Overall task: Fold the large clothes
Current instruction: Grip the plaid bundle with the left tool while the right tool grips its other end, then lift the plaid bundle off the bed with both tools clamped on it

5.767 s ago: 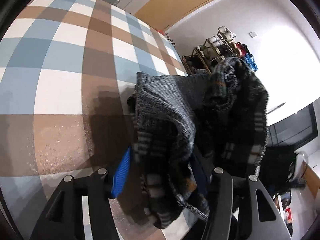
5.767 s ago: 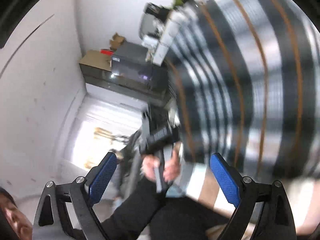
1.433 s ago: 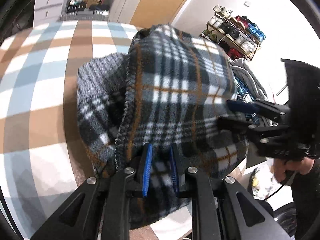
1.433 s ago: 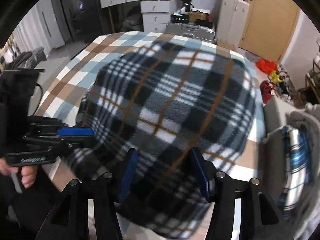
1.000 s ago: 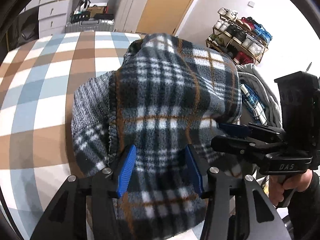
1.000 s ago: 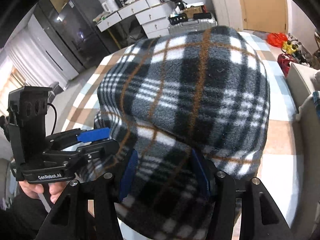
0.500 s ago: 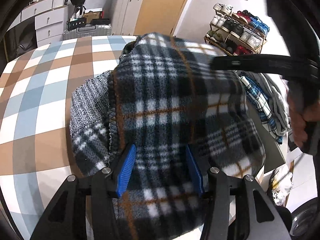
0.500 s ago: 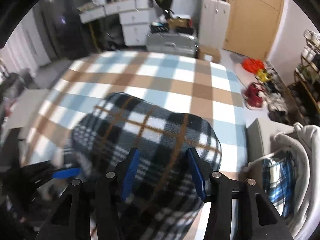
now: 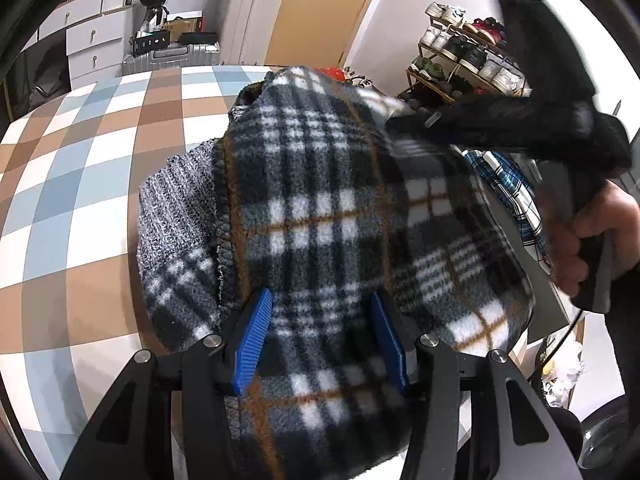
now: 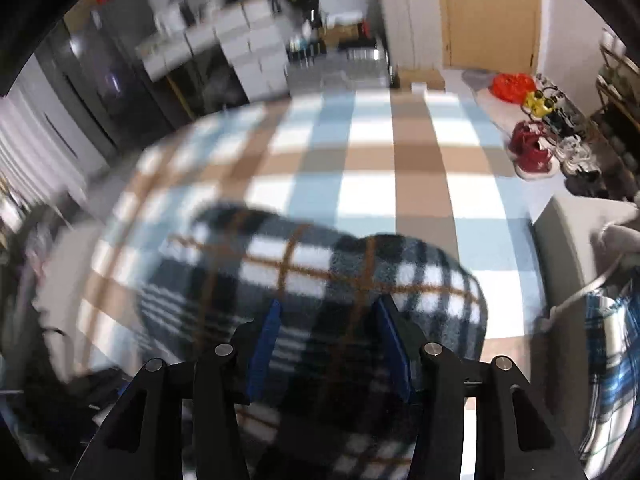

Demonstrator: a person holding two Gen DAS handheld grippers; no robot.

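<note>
A black, white and orange plaid fleece garment [image 9: 320,208] lies folded in a bundle on the checked brown, blue and white surface [image 9: 80,200], with a grey knit part [image 9: 176,200] showing on its left. My left gripper [image 9: 320,304] is open low over the near end of the bundle, which lies between its blue pads [image 9: 252,340]. In the right wrist view the garment [image 10: 320,280] lies below my right gripper [image 10: 326,312], which is open and raised clear of it. From the left, the right gripper [image 9: 400,124] is a dark blur in a hand [image 9: 592,240].
A pile of clothes with a blue plaid shirt [image 9: 508,188] sits off the right edge of the surface. A shoe rack [image 9: 460,64] stands behind it. A suitcase [image 9: 172,56] and white drawers [image 9: 92,36] stand at the far end. Red shoes [image 10: 532,148] lie on the floor.
The left jaws, earlier pinched on the cloth, spread apart and stayed put. The right gripper pulled up and back off the bundle, so the garment now looks smaller in its view.
</note>
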